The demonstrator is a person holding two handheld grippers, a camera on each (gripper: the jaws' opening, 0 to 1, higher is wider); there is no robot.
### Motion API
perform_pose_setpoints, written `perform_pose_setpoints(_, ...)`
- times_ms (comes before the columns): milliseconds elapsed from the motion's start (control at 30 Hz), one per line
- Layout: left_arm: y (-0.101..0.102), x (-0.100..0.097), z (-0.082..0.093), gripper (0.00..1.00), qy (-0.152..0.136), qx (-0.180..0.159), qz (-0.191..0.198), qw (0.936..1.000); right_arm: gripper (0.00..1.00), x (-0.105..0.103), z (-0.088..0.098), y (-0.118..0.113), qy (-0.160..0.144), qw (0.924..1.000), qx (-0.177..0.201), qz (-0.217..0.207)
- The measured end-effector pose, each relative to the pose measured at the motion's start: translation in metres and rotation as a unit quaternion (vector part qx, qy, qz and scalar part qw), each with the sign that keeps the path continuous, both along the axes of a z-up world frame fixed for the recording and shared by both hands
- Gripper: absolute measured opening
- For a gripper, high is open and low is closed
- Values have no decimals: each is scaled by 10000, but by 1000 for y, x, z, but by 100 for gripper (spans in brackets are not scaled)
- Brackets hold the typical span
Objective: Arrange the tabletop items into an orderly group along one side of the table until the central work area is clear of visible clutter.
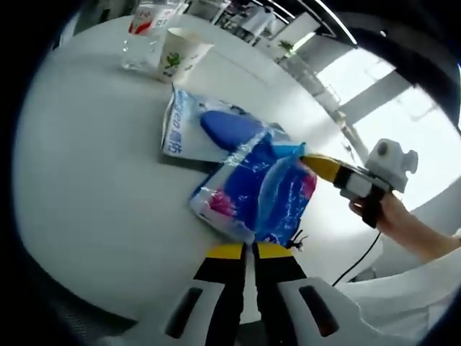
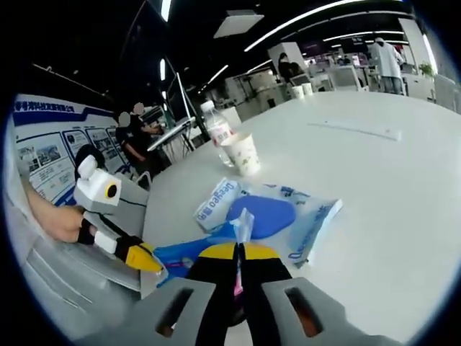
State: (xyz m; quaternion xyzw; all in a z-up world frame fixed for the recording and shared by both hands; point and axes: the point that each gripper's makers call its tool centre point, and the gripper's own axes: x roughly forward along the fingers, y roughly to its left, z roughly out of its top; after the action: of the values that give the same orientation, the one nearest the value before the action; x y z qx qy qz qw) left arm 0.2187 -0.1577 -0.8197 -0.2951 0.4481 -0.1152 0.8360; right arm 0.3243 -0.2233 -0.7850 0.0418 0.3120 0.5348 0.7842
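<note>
While pinched shut, both fingers on wrapper (image 1: 253, 189).

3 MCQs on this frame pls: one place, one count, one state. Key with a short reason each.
1. Where does the paper cup stand?
A. beside the water bottle
B. on top of the blue packet
C. between the left gripper's jaws

2. How many paper cups stand beside that bottle?
A. one
B. three
C. five

3. What state is the right gripper in?
A. wide open, holding nothing
B. shut on the blue packet
C. shut on the bottle

Key:
1 A, cup and bottle stand side by side at the far side of the white table.
2 A, a single cup stands there.
3 B, its jaws pinch the packet's edge in both views.
</note>
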Motion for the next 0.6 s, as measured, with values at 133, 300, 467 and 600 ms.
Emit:
perform_pose_setpoints(133,0,3,4,0,-111,24,-64,9999,0,-1,5,-3,-26,10000,68,-53)
perform_pose_setpoints(300,0,9,12,0,-261,-3,-32,9997,0,4,13,-8,-25,9995,224,-236)
perform_pose_setpoints(467,1,17,21,0,-399,46,-56,9992,0,7,24,-9,-114,9988,344,-326)
perform_pose_setpoints(600,0,24,32,0,-545,57,-132,9984,0,12,30,-14,-151,9979,431,-468)
